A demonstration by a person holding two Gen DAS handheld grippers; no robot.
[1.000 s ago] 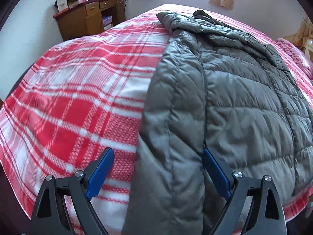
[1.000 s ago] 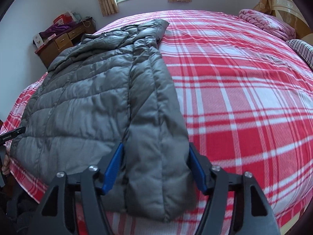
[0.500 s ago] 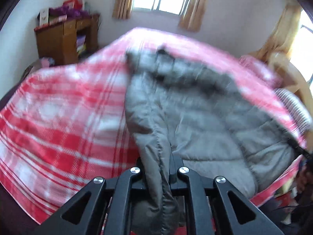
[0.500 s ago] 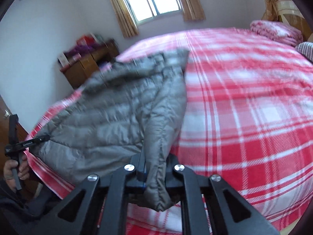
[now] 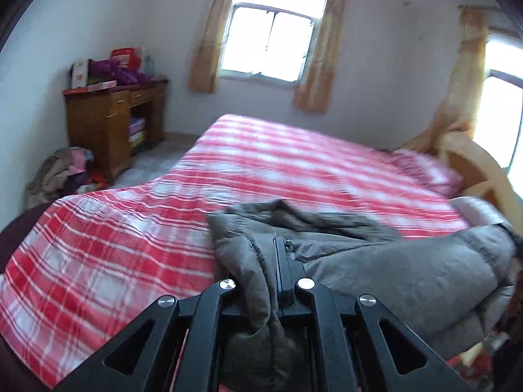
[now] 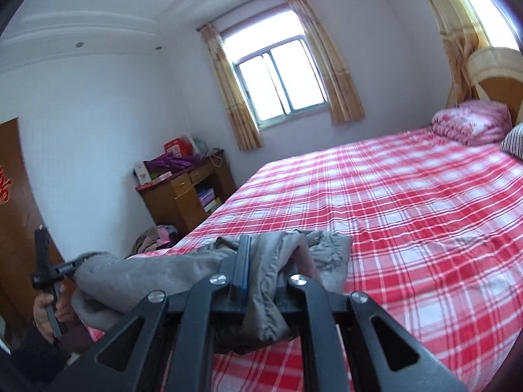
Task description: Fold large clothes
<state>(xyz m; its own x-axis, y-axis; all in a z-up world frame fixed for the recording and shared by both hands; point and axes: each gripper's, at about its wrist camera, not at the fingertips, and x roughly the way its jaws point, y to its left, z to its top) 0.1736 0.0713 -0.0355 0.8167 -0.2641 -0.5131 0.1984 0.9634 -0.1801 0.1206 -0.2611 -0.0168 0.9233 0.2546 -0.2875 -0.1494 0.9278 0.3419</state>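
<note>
A grey quilted puffer jacket (image 5: pixel 408 271) hangs between my two grippers above the near edge of the bed. My left gripper (image 5: pixel 273 254) is shut on a bunched fold of the jacket's hem, and the fabric spills over its fingers. In the right wrist view my right gripper (image 6: pixel 261 261) is shut on the other end of the hem, with the jacket (image 6: pixel 147 274) stretching away to the left. There the left gripper (image 6: pixel 62 268) shows in a person's hand (image 6: pixel 45 310), clamped on the far corner. The jacket's collar end still lies crumpled on the bed.
The bed (image 6: pixel 425 228) has a red and white plaid cover (image 5: pixel 98 261). A folded pink quilt (image 6: pixel 470 124) and a striped pillow (image 6: pixel 513 140) lie by the headboard. A wooden desk (image 5: pixel 108 124) stands by the far wall, with a heap of clothes (image 5: pixel 62 173) on the floor.
Both grippers went from open around the jacket's hem to shut on it. They then rose and tipped up, lifting the near end of the jacket off the bed.
</note>
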